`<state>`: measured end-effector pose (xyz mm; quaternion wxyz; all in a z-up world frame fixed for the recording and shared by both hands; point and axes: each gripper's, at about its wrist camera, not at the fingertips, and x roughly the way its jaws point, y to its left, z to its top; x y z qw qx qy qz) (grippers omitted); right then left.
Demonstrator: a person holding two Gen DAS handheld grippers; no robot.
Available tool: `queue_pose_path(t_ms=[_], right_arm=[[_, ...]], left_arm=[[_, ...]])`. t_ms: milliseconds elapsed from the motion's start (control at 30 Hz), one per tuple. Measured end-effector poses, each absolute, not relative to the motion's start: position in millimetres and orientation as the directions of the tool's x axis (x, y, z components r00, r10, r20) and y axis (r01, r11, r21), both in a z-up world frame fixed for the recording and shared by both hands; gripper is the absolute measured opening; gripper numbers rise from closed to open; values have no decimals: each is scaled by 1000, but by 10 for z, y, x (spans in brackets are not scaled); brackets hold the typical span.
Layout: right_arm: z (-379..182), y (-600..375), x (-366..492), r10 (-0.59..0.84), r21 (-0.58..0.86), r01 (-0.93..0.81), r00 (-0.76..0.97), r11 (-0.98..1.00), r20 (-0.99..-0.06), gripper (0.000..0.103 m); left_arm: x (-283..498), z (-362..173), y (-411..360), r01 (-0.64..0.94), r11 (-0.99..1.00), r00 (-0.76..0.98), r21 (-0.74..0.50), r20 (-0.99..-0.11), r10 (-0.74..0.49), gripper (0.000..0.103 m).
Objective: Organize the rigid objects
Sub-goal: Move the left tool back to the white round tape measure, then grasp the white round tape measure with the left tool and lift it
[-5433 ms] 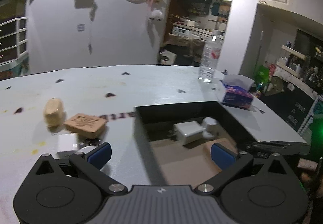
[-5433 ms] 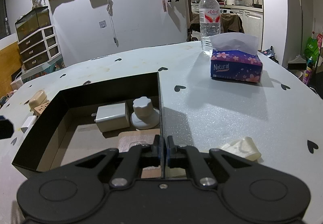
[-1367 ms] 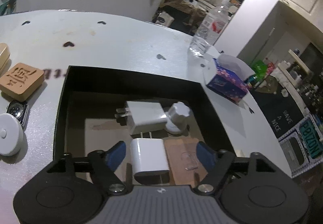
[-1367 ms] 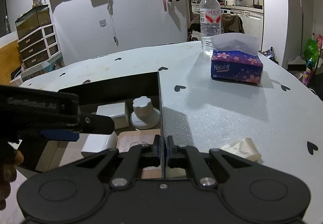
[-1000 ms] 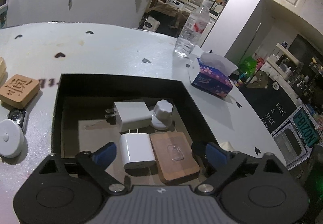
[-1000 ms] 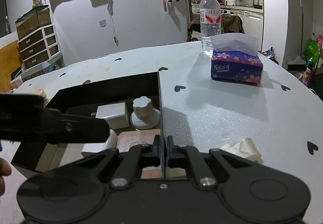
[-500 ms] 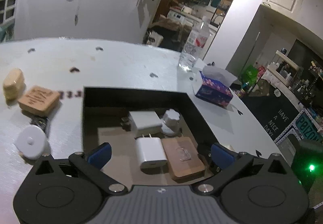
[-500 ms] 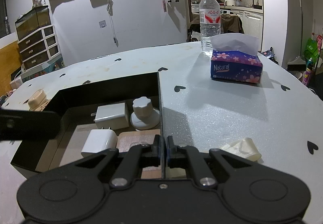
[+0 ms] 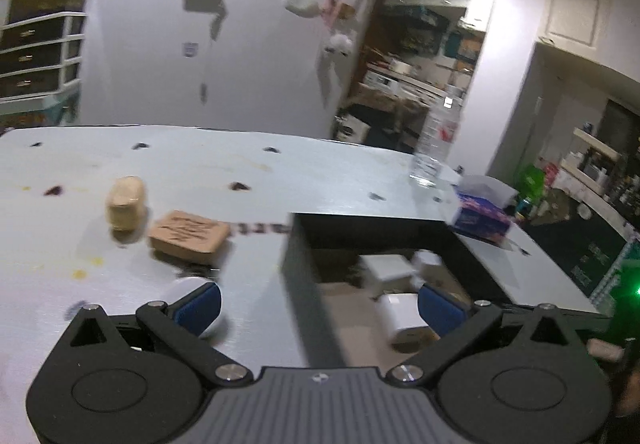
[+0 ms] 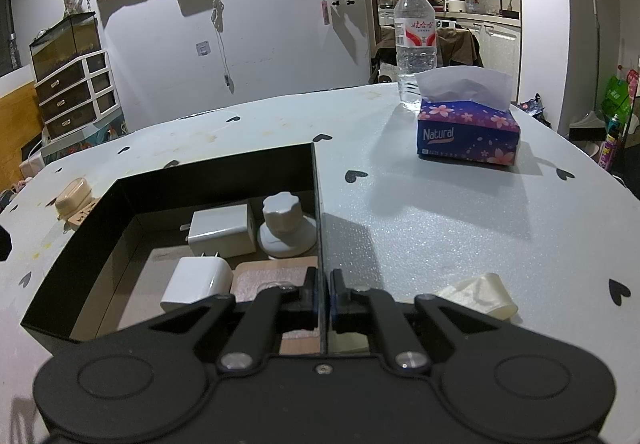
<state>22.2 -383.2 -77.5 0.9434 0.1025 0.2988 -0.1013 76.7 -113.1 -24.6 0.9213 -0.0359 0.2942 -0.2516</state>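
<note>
- Home room, grey wall at top of both views, kitchen shelves at upper right; pale table [image 10: 460, 228] with black heart marks fills mid frame.
- Black box [image 10: 224, 172], open top, sits lower left of centre in the right wrist view; right of centre in the left wrist view.
- In the box: flat white charger [image 10: 222, 230] at the back, white knob piece [image 10: 286, 232] just beside it on the right, smaller white plug adapter [image 10: 196, 280] in front, tan pad [image 10: 276, 276] to its right.
- Right gripper [image 10: 325, 294] at bottom centre, jaws pressed together on the box's thin right wall.
- Left gripper [image 9: 318, 304] at bottom of its view, blue pads wide apart, nothing between them; picture blurred.
- Outside the box, left of centre in the left wrist view: tan carved block [image 9: 188, 236], beige rounded case [image 9: 125, 202] just behind it, white round thing [image 9: 192, 296] partly hidden by the left pad.
- Tissue box [image 10: 468, 132] and water bottle [image 10: 414, 44] stand upper right, close together.
- Crumpled pale wrapper [image 10: 480, 296] at lower right, near the right gripper.
</note>
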Motion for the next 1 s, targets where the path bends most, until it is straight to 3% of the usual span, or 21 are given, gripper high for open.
queue_pose_path(t_ms=[367,467,633,1000], right_arm=[[-757,-3831,226,-132,127,251,802,960,-583,6],[-754,-3835,221,-132,128,251,802,960,-582,6],[-755,-3835,221,-133,127,251,802,960,-582,6],[-756,-3835,221,-133,127,251,802,960,-582,6]], left_arm=[[1082,-625,-737,319,936,758,-149,-552,-347,103],[1161,-702,-713,318,941,770,-115,-547,-327,97],[1250,-826,-804,330,944,777,-13,-564,-279,76],[1414,-973,-900,346,935,733,-85,-598,-325,74]])
